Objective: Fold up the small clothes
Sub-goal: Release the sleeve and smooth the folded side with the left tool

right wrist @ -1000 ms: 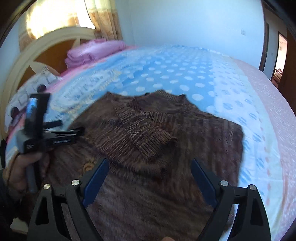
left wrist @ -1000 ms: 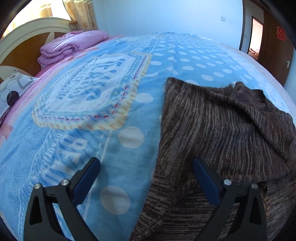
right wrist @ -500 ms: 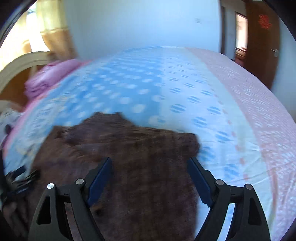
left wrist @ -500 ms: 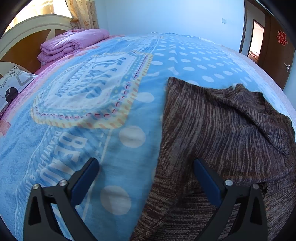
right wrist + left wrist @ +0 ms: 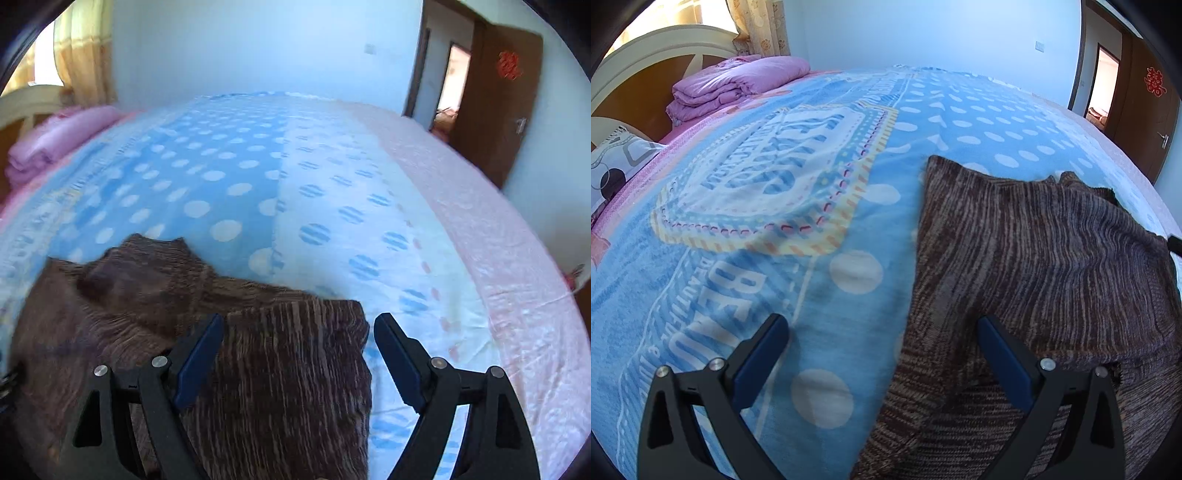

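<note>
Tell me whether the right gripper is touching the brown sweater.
Cannot tell. The right wrist view shows the open right gripper straddling the brown sweater corner, blurred.

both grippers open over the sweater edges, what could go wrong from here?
1. The right gripper straddles the brown striped knit sweater's right edge; closing could pinch the blue polka-dot blanket too.
2. The left gripper sits half off the sweater's left edge, so its grab might miss.

blue blanket [image 5: 849, 206], folded pink quilt [image 5: 738, 86], door [image 5: 495, 99].
</note>
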Tool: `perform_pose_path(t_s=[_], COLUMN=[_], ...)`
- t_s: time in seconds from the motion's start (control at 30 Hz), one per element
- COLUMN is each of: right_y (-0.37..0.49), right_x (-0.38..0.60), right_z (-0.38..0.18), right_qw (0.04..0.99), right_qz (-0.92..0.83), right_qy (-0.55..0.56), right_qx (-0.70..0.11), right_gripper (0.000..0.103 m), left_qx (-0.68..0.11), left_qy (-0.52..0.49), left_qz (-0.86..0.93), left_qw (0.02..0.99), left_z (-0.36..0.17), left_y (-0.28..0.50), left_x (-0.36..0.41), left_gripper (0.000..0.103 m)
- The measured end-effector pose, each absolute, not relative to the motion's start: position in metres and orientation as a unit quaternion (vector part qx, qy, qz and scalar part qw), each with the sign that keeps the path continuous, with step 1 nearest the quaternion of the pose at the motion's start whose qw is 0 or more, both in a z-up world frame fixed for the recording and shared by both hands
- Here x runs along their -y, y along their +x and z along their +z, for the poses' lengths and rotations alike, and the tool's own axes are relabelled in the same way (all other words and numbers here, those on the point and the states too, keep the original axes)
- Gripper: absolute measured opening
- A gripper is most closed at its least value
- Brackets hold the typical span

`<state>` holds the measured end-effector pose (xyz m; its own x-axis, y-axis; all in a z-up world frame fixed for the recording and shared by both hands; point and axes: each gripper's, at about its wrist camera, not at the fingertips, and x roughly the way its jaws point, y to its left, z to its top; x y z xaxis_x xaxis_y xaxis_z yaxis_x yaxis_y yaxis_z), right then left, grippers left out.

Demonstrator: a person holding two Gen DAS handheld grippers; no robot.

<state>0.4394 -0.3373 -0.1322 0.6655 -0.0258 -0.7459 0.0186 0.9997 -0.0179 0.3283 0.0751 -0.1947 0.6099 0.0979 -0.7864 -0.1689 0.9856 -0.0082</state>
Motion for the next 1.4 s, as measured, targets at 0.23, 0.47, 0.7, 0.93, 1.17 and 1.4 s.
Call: perform_pose_path(t_s=[0.23, 0.47, 0.7, 0.93, 1.17, 1.4], right_y=[0.379, 0.355, 0.340, 0.314, 0.315, 0.317], right_x=[0.304, 0.264, 0.268, 0.269, 0.279, 0.284], right_z=[-0.137, -0.165, -0.164, -0.170, -0.169, -0.171], right_qw=[0.878, 0.870, 0.875, 0.894, 0.900, 0.903], right_qz=[0.179, 0.182, 0.201, 0.192, 0.191, 0.187], right_qy=[0.058, -0.009, -0.042, -0.079, -0.042, -0.023], right_qx=[-0.440, -0.458, -0.439, -0.397, -0.389, -0.385], right_gripper=[0.066, 0.029, 0.010, 0.053, 0.053, 0.053], left_qx=[-0.425, -0.427, -0.418, -0.407, -0.446, -0.444], left_qy=[-0.072, -0.078, -0.123, -0.034, -0.009, -0.030], left_qz=[0.075, 0.090, 0.102, 0.046, 0.013, -0.005], left_qw=[0.899, 0.897, 0.894, 0.912, 0.895, 0.896], left_z=[-0.192, -0.191, -0.189, -0.156, -0.164, -0.186], left_y=[0.325, 0.322, 0.313, 0.324, 0.385, 0.398], left_x=[-0.084, -0.088, -0.108, -0.074, -0.053, -0.054], left_gripper=[0.103, 0.103, 0.103, 0.103, 0.073, 0.021])
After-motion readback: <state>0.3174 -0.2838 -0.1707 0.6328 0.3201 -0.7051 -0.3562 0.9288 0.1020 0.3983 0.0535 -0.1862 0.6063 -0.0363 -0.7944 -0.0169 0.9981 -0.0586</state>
